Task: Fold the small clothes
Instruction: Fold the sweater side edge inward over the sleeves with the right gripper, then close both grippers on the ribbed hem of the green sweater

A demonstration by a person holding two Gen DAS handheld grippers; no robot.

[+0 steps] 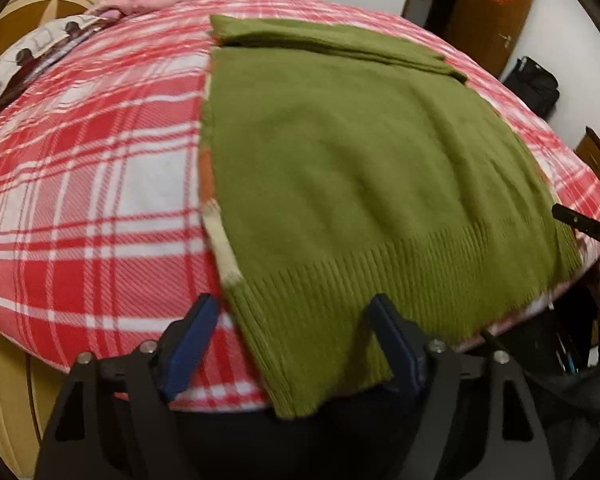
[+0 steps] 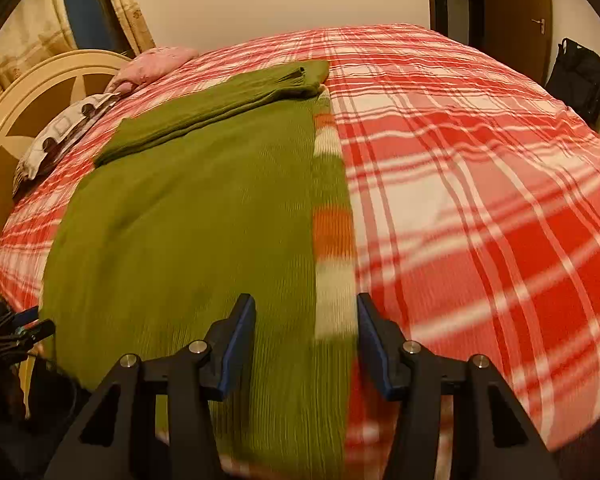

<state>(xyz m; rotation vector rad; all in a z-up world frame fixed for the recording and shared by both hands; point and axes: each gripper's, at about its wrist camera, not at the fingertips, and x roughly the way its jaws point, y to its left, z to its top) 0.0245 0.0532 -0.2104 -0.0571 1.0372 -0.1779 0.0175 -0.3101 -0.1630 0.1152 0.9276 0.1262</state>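
Observation:
A green knit sweater [image 1: 352,168] lies flat on the red-and-white plaid bed cover [image 1: 92,160], with a sleeve folded across its far end. An orange-and-cream striped edge shows along its left side. My left gripper [image 1: 296,312] is open, its fingers on either side of the ribbed hem's left corner, just above it. In the right wrist view the sweater [image 2: 188,216] fills the left half, with the striped edge on its right. My right gripper [image 2: 306,312] is open over that striped edge near the hem. The other gripper [image 2: 28,328] shows at far left.
Pillows [image 1: 44,52] and a pink cloth [image 2: 156,62] lie at the bed's head by a cream headboard [image 2: 28,92]. A brown door [image 1: 488,12] and a black bag [image 2: 580,76] stand by the wall. The plaid cover [image 2: 480,184] stretches right of the sweater.

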